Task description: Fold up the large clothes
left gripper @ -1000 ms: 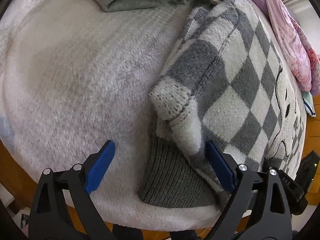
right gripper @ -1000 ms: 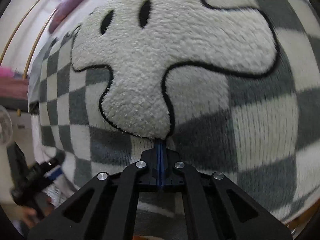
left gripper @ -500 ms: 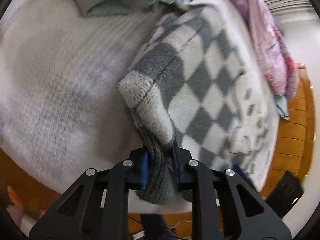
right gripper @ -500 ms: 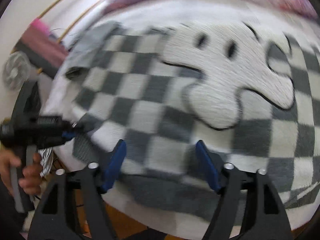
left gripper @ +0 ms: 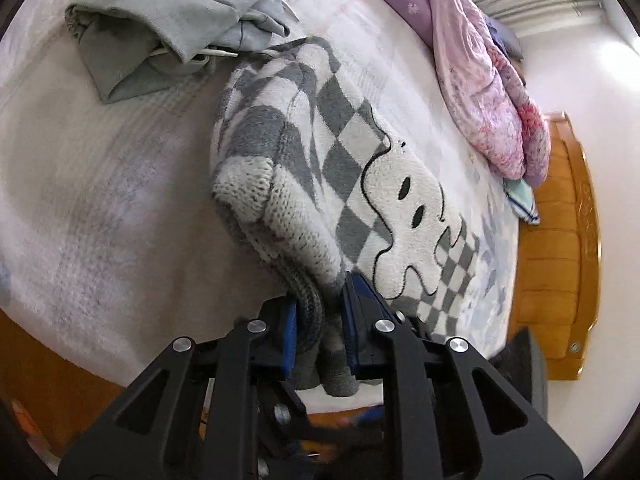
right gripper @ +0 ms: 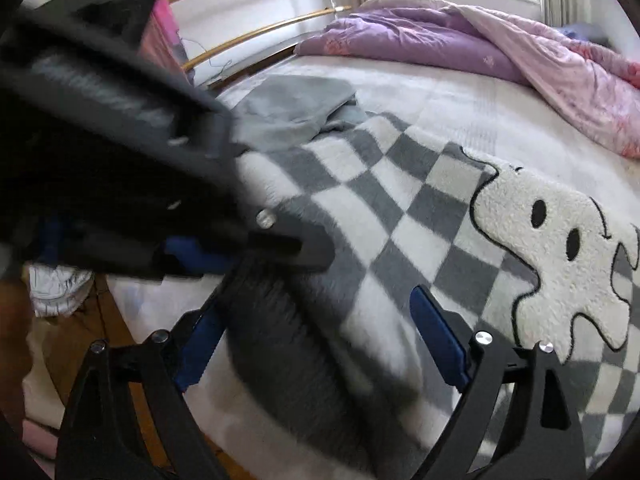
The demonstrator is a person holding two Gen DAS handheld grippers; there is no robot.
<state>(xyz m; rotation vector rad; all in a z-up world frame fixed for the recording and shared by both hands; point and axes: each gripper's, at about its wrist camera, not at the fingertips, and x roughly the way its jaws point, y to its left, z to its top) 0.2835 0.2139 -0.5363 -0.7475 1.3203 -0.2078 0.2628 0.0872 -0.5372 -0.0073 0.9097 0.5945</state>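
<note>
A grey-and-white checkered fleece sweater (left gripper: 340, 152) with a white cartoon face lies on the bed. My left gripper (left gripper: 320, 328) is shut on its grey ribbed hem and sleeve cuff and lifts that bunch off the bed. In the right wrist view the sweater (right gripper: 400, 216) spreads across the bed, and the left gripper (right gripper: 224, 256) crosses the upper left, blurred. My right gripper (right gripper: 320, 336) is open, its blue pads either side of the grey ribbed hem (right gripper: 288, 352), holding nothing.
A grey hoodie (left gripper: 172, 28) lies crumpled at the far end of the pale fuzzy bed cover (left gripper: 100, 184). A purple and pink duvet (left gripper: 480, 80) lies along the far side. A wooden bed frame (left gripper: 560, 240) borders the right.
My left gripper closed on the sweater's hem and cuff and lifted it. My right gripper opened, let go of the sweater and pulled back toward the hem near the left gripper.
</note>
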